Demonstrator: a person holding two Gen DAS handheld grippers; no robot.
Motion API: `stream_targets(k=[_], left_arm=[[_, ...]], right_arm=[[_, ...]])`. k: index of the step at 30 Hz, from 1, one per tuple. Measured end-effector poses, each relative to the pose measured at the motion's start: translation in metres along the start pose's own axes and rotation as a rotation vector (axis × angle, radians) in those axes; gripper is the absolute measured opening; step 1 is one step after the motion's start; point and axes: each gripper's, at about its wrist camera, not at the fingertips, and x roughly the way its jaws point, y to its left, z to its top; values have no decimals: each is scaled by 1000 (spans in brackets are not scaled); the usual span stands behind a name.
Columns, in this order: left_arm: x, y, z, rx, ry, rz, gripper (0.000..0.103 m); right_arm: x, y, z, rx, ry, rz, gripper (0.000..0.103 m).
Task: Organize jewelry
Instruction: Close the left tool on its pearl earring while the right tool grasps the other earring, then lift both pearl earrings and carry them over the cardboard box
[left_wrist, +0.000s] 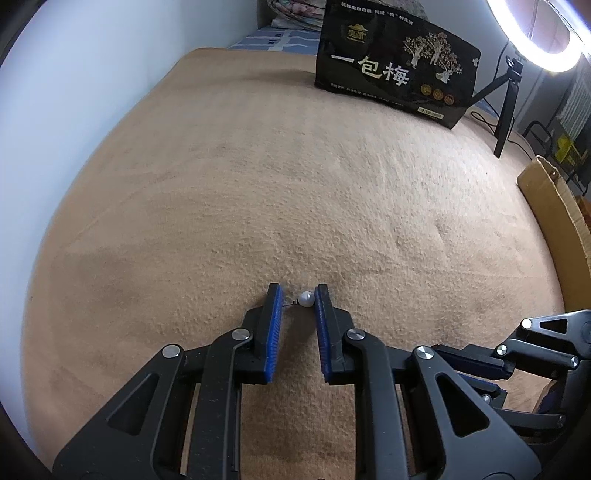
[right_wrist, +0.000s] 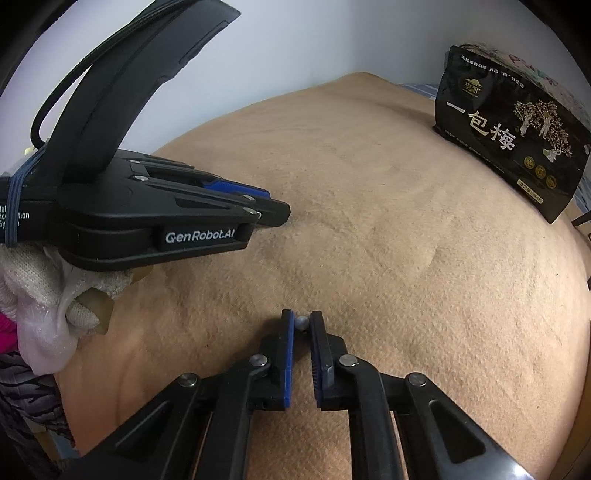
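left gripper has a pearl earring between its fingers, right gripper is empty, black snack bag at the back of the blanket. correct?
Not quite: the right gripper isn't empty. The right wrist view shows a small pearl pinched between its fingertips. The left gripper with its pearl earring and the black snack bag are right.

A ring light (left_wrist: 543, 40) glares white at the upper right of the left wrist view, blown out with no detail inside its band. The tan blanket (left_wrist: 295, 184) is evenly and softly lit there, dimmer and browner in the right wrist view. Soft shadows lie under the left claw (right_wrist: 284, 216). Both views bow strongly at the edges, with dark vignetted corners. Nearby blanket texture is sharp; the black pouch (left_wrist: 397, 66) lettering stays readable.
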Motion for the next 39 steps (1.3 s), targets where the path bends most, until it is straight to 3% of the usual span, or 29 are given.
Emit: stream_targets(k=[10, 19, 26, 39], left_arm=[[-33, 20, 5, -97, -65, -25, 16], [-60, 10, 9, -91, -115, -47, 16], [-77, -21, 16, -48, -158, -78, 16], [-99, -99, 33, 22, -206, -188, 16]], right_arm=[[-20, -7, 3, 32, -45, 4, 6], [-53, -13, 0, 53, -98, -6, 6], [-100, -23, -16, 91, -154, -38, 6], [-173, -92, -42, 228, -264, -143, 6]])
